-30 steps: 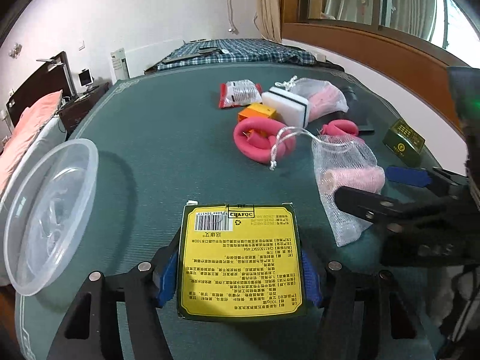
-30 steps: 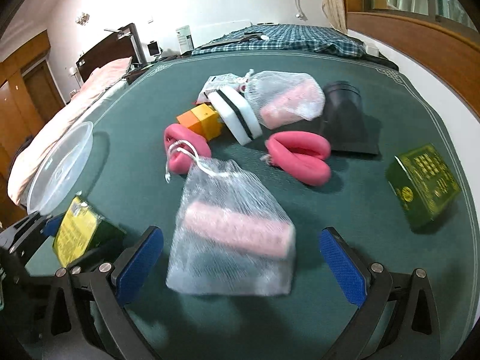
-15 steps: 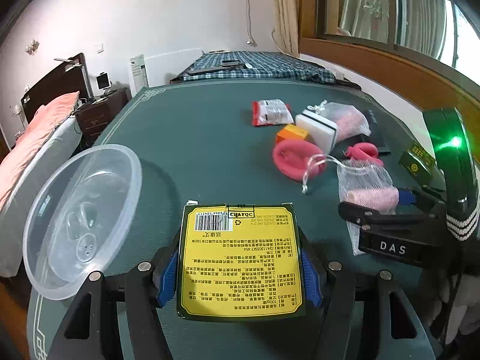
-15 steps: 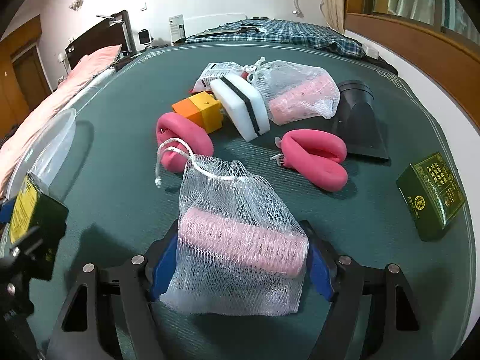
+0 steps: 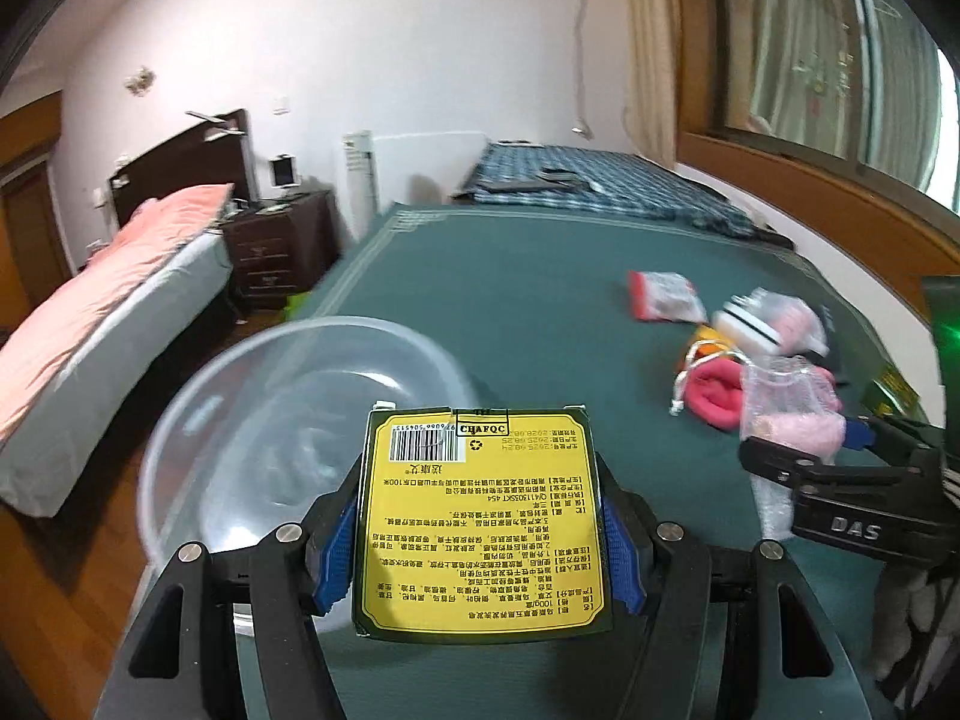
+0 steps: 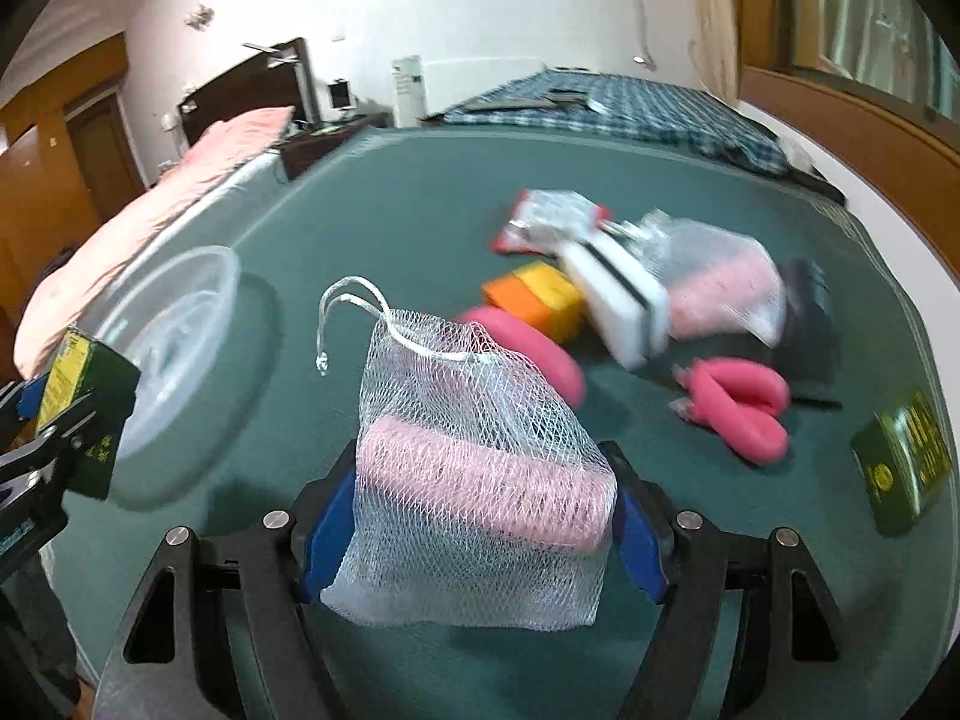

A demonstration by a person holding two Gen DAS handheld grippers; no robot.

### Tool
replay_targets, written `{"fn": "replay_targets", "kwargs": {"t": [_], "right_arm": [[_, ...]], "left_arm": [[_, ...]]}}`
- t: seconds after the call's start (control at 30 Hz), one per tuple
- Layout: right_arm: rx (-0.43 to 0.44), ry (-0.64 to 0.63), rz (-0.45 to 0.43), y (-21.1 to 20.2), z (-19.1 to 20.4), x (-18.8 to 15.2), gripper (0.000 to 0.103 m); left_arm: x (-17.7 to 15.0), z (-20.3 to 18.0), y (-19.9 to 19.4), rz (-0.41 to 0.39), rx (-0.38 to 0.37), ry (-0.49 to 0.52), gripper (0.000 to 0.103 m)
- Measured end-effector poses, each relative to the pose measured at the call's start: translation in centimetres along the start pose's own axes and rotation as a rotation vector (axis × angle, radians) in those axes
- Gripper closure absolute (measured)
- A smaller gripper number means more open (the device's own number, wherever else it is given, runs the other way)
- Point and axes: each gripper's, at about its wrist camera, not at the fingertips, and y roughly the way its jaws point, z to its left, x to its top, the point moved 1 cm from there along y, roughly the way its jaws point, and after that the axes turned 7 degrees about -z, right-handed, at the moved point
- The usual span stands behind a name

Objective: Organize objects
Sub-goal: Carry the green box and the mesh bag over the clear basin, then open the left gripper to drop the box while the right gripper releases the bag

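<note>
Gripping a yellow-labelled box point(image 5: 483, 519) by its two side faces, the left gripper point(image 5: 483, 546) has its blue-padded fingers point(image 5: 336, 546) closed to the box's width, label face up. The box is raised above the green counter point(image 5: 540, 312), its far edge overlapping the near rim of a clear plastic bowl point(image 5: 288, 384) that sits at the counter's left edge. In the right wrist view the same box point(image 6: 84, 414) shows at far left, just in front of the bowl point(image 6: 174, 324).

Right gripper point(image 6: 480, 531): fingers point(image 6: 327, 531) closed on a white mesh bag point(image 6: 474, 480) holding a pink roll, pads pressing the bag's two sides; the drawstring loop stands up at the bag's top. Bag is lifted clear of the counter.

Rest of the pile lies further right on the counter, blurred: two pink foam rings point(image 6: 738, 408), an orange-and-yellow block point(image 6: 537, 294), a white sponge point(image 6: 618, 300), a second mesh bag point(image 6: 720, 282), a red-edged packet point(image 6: 552, 222), and a green box point(image 6: 906, 468) near the right edge.
</note>
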Motion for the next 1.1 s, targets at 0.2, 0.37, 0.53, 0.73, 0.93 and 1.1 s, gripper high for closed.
{"fn": "replay_targets", "kwargs": {"t": [0.2, 0.37, 0.53, 0.73, 0.93, 1.1], "right_arm": [[0.08, -0.049, -0.03, 0.4, 4.0, 1.5, 0.028], [0.151, -0.079, -0.04, 1.1, 6.9, 3.0, 0.028], [0.207, -0.141, -0.067, 1.5, 10.6, 4.3, 0.028], [0.26, -0.178, -0.076, 2.5, 13.8, 5.4, 0.028], [0.291, -0.197, -0.063, 3.4, 15.5, 5.5, 0.028], [0.299, -0.202, -0.056, 3.8, 16.1, 5.4, 0.028]], "left_arm": [[0.0, 4.2, 0.4, -0.002, 0.093, -0.044, 0.034], [-0.3, 7.1, 1.0, 0.007, 0.155, -0.066, 0.034], [-0.9, 8.9, 1.6, 0.022, 0.18, -0.082, 0.034], [-1.2, 10.0, 1.5, 0.025, 0.18, -0.09, 0.034], [-1.2, 11.3, 1.1, 0.012, 0.168, -0.117, 0.024], [-1.0, 11.7, 0.5, 0.0, 0.166, -0.127, 0.024]]}}
